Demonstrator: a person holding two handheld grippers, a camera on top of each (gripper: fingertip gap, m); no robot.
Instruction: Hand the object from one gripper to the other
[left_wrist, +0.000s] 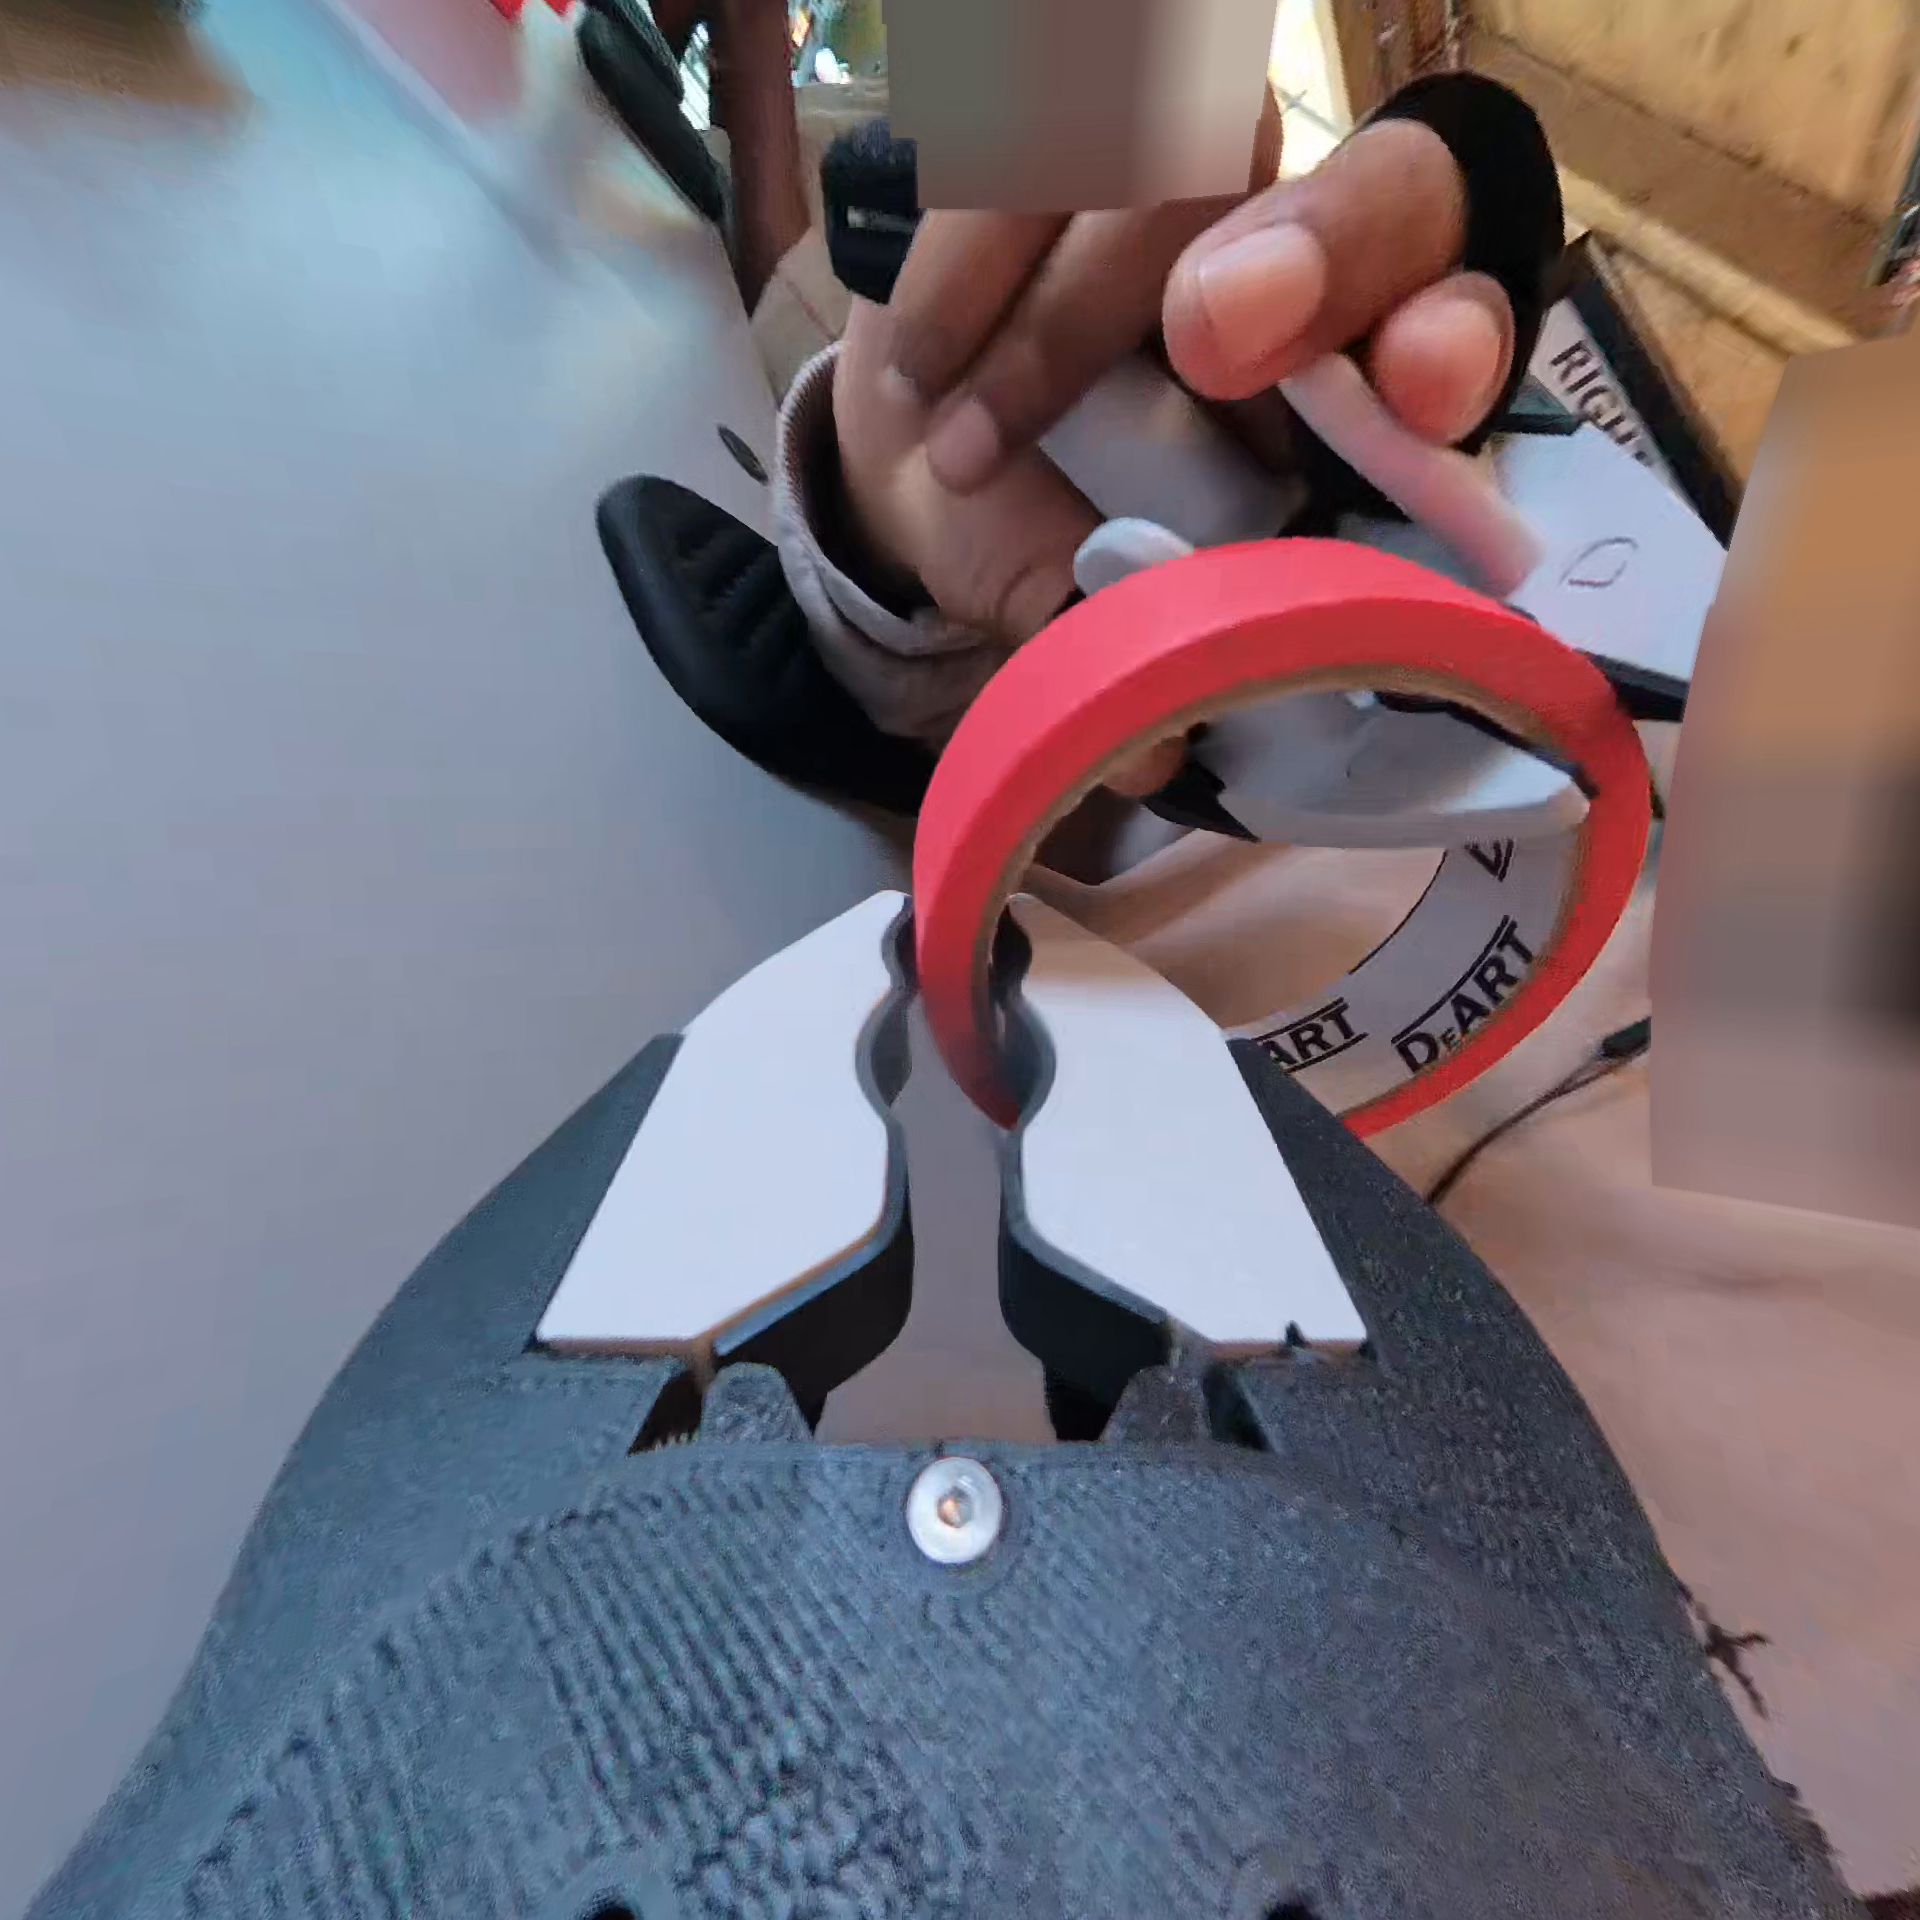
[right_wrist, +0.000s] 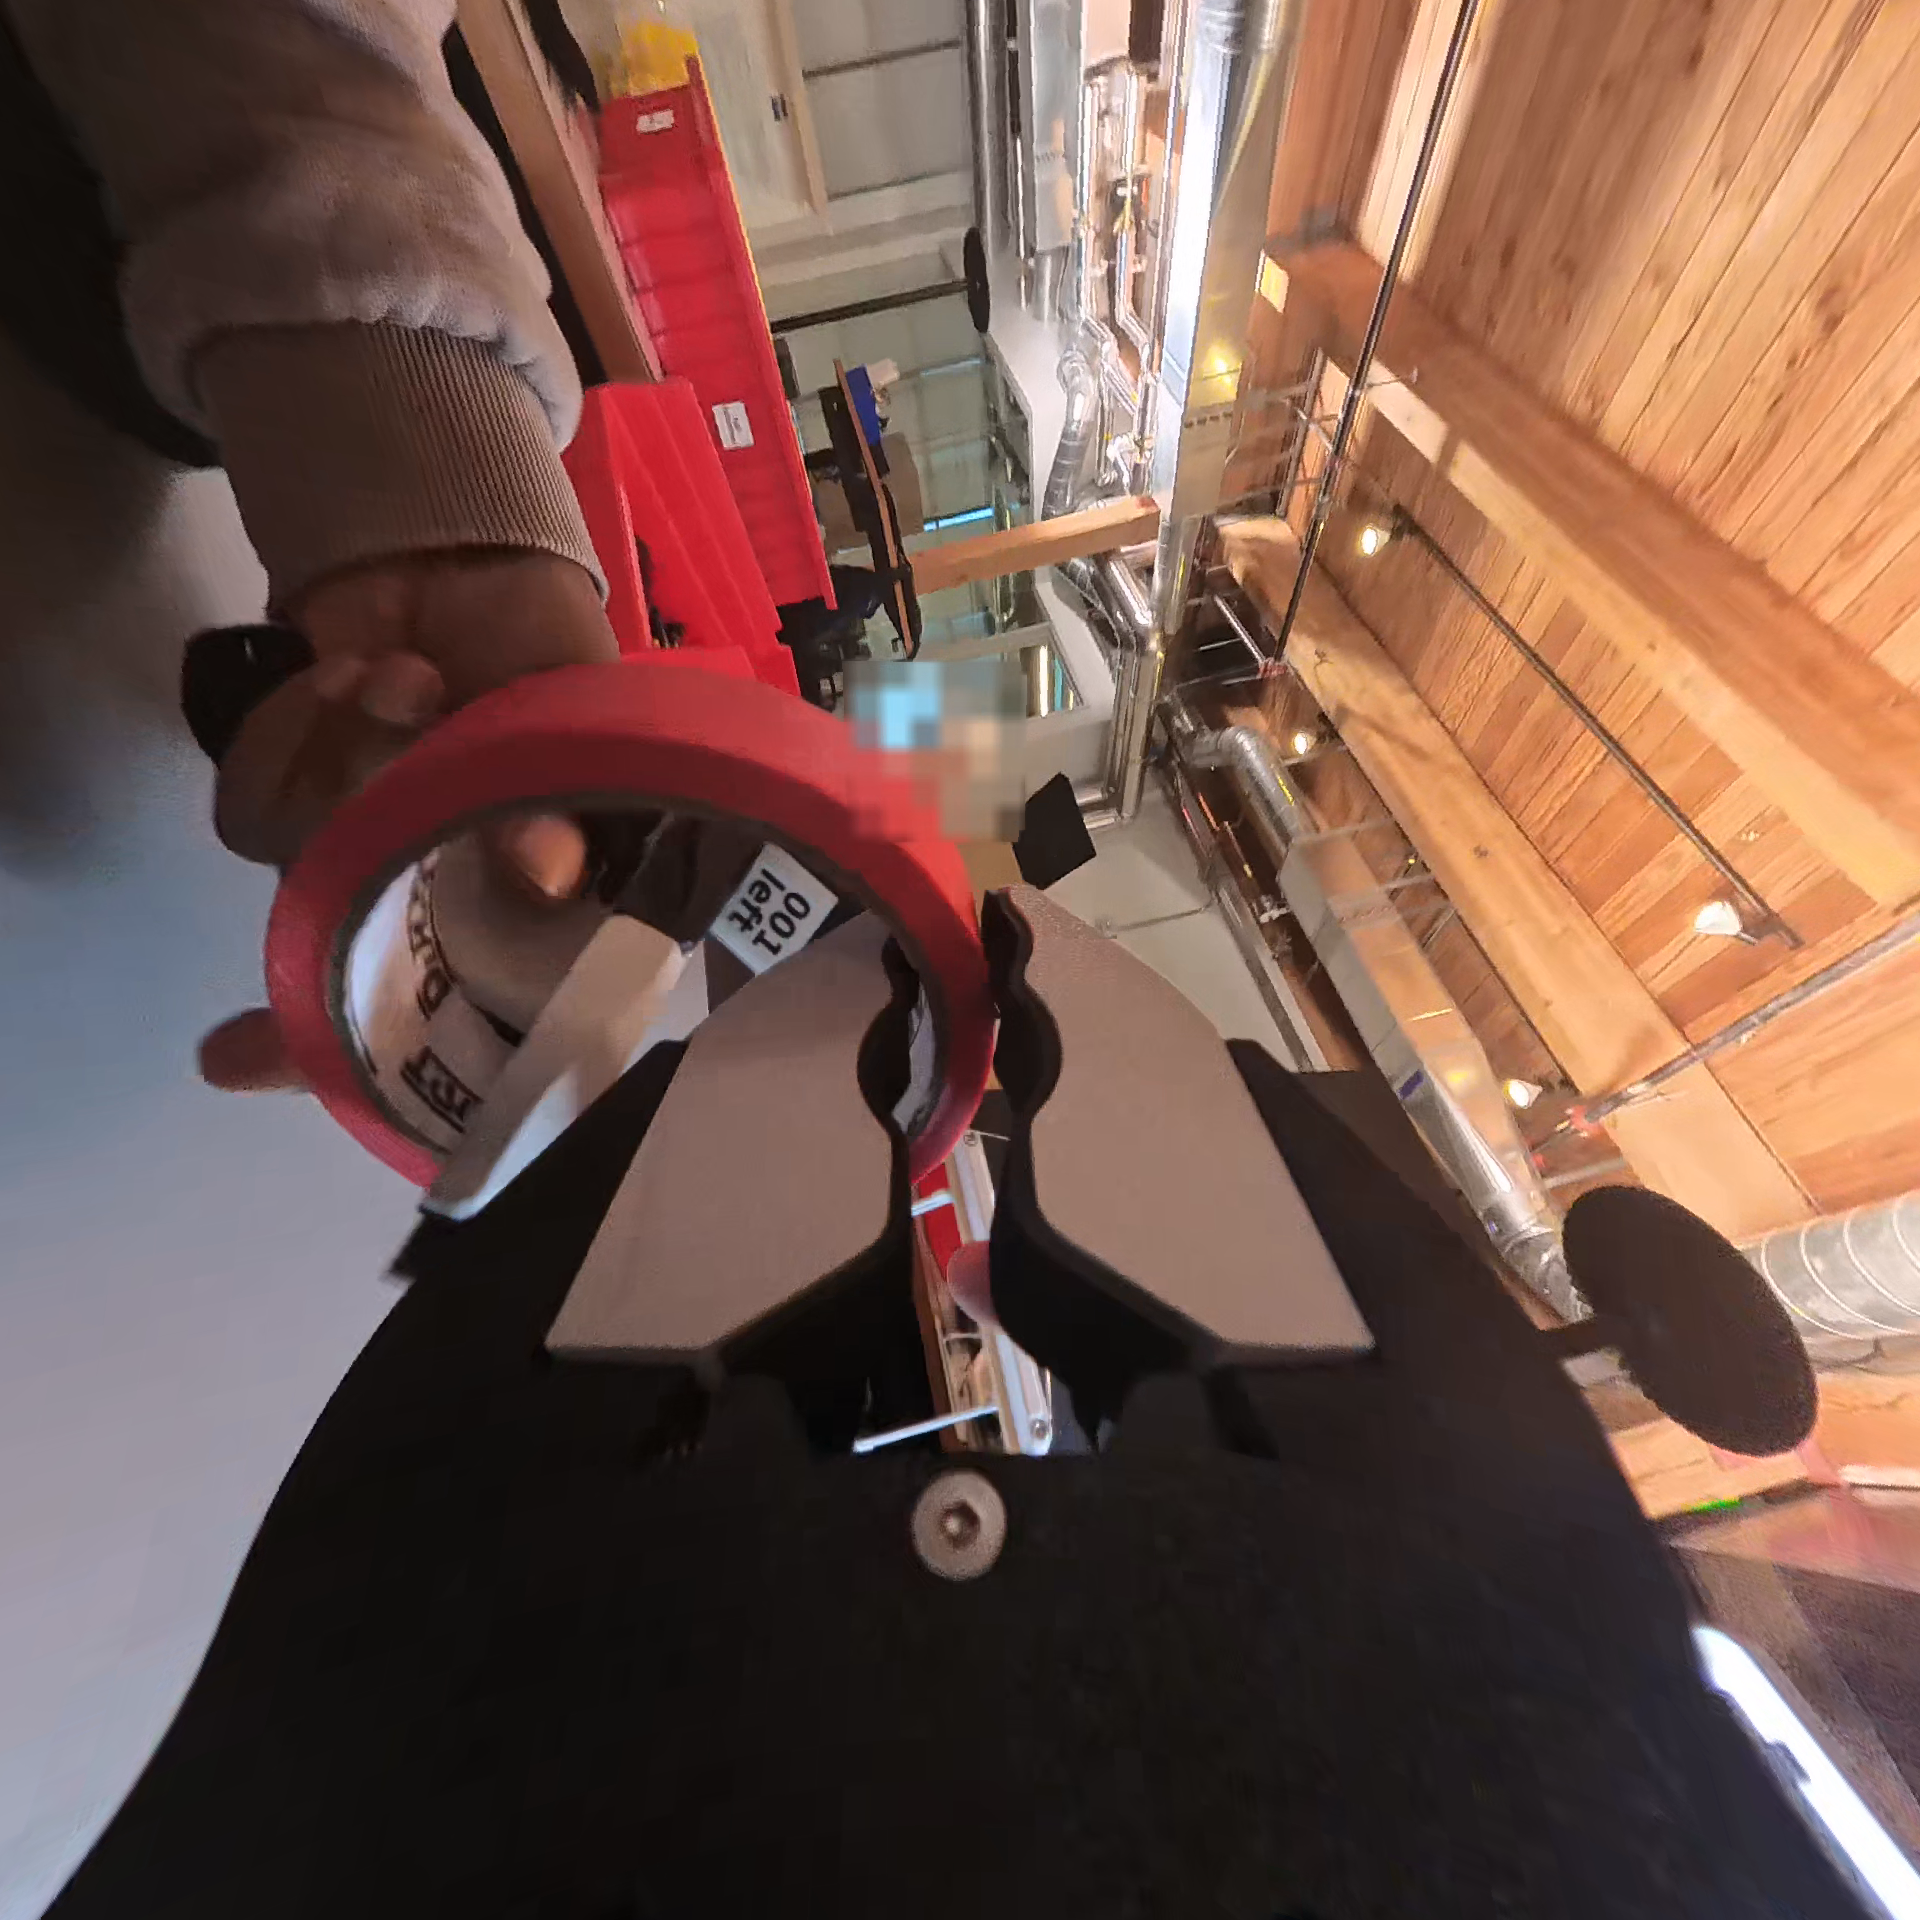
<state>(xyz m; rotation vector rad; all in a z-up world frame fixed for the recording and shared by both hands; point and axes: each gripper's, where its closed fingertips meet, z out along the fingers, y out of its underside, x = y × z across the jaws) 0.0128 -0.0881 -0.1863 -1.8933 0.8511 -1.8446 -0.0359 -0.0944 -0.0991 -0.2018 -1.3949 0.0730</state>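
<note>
Red tape roll (left_wrist: 1288, 665) hangs in the air between both tongs. The left tongs (left_wrist: 956, 997) pinch its wall at one side, and the right tongs (right_wrist: 951, 1023) pinch the opposite side.

Tape roll (left_wrist: 1278, 665) held in mid-air between the two grippers, on no surface. Left gripper (left_wrist: 954, 997) straddles the roll's wall at one side; right gripper (right_wrist: 951, 1023) straddles the wall at the opposite side. Each gripper's holding hand (left_wrist: 1039, 416) lies behind the roll.
</note>
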